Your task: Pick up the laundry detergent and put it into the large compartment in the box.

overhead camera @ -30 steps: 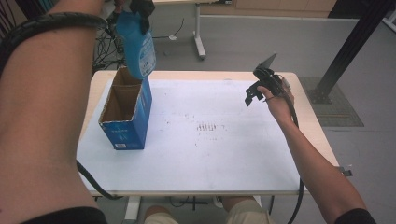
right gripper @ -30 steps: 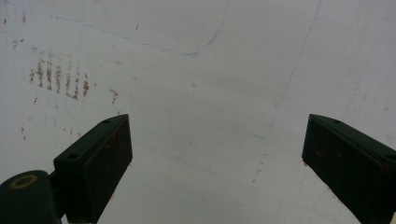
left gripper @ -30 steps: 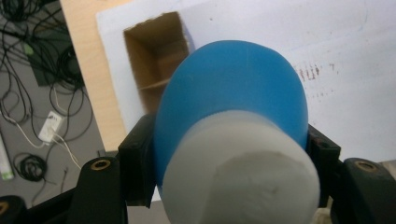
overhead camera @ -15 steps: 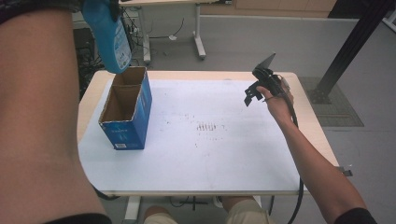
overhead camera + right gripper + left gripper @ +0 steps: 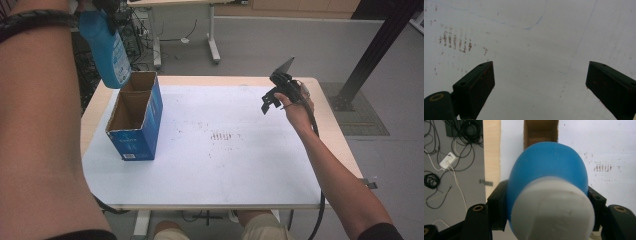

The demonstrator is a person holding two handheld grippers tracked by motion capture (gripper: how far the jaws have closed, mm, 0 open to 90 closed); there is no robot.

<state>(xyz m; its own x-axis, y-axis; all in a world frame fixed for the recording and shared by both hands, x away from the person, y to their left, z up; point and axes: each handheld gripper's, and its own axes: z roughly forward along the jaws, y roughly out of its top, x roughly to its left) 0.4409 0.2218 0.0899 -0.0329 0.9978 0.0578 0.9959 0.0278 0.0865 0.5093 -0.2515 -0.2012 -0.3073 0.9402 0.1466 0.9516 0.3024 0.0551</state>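
Hanging high over the table's far left corner, clamped at the neck in the left gripper [image 5: 546,202]: blue bottle [image 5: 109,47] with white cap [image 5: 552,207], base tilted above the open cardboard box [image 5: 136,117]. Holding nothing, jaws wide apart: right gripper [image 5: 540,85], above bare white tabletop [image 5: 240,165], ample free room between box and right edge
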